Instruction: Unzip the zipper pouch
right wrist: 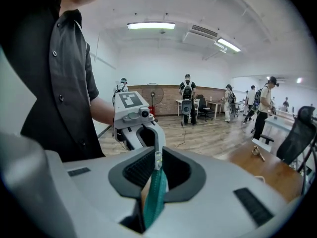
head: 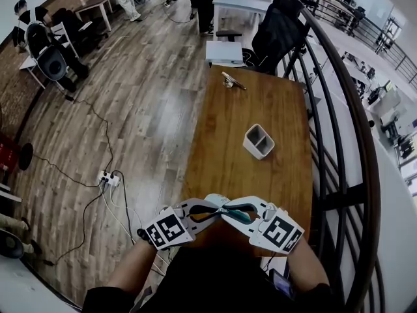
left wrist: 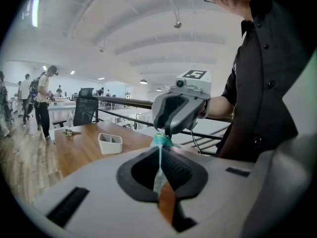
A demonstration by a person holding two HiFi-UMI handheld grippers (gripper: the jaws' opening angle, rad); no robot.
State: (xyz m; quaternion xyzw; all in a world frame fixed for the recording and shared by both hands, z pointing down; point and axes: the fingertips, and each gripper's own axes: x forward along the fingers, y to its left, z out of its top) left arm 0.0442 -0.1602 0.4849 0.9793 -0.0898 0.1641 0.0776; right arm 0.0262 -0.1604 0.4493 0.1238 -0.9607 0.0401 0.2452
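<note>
A teal zipper pouch (head: 238, 214) hangs in the air between my two grippers, over the near edge of the wooden table (head: 225, 149). My left gripper (head: 217, 209) comes in from the left and is shut on the pouch's pale thin end (left wrist: 159, 170). My right gripper (head: 226, 215) faces it from the right, shut on the teal mesh side (right wrist: 154, 197), where a small pale zipper tab (right wrist: 158, 157) stands up between the jaws. In the left gripper view the right gripper (left wrist: 170, 131) sits just beyond the teal tip (left wrist: 161, 141). The pouch's middle is hidden by the jaws.
A white two-compartment holder (head: 258, 141) stands mid-table, and a small set of keys (head: 232, 81) lies at the far end. A black railing (head: 339, 142) runs along the right. Beyond the table is a black chair (head: 277, 31). A power strip (head: 109, 179) lies on the floor at left.
</note>
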